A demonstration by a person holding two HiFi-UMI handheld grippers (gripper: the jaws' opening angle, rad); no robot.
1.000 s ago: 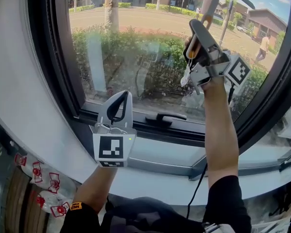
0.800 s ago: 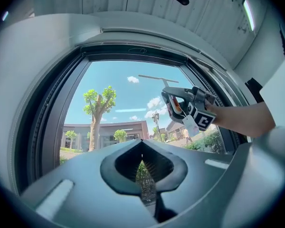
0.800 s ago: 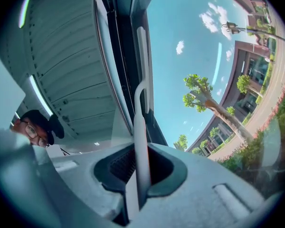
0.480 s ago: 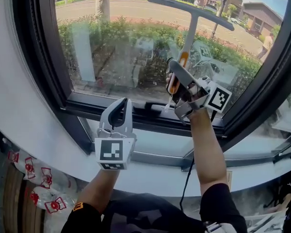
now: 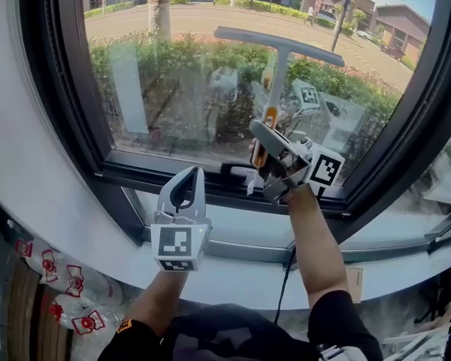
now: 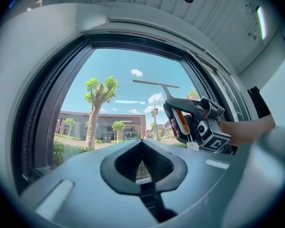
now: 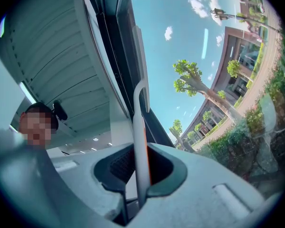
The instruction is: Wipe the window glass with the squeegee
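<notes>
The squeegee (image 5: 276, 59) stands upright against the window glass (image 5: 188, 81), its blade across the top and its white and orange handle pointing down. My right gripper (image 5: 260, 140) is shut on that handle just above the lower window frame. In the right gripper view the handle (image 7: 139, 127) runs up between the closed jaws of my right gripper (image 7: 139, 167). My left gripper (image 5: 195, 173) is shut with nothing in it, held in front of the sill, left of and below the squeegee. The left gripper view shows my left gripper (image 6: 142, 141) with its tips touching, the squeegee (image 6: 157, 84) beyond them.
A black window frame (image 5: 71, 89) surrounds the glass, with a black latch handle (image 5: 235, 173) on its lower rail. The white sill (image 5: 233, 235) lies below. A black cable (image 5: 284, 284) hangs from my right arm. Printed plastic bags (image 5: 68, 292) lie on the floor at lower left.
My right gripper has drawn the squeegee down the glass and slightly left, from the upper pane to near the lower frame. The left gripper has barely moved.
</notes>
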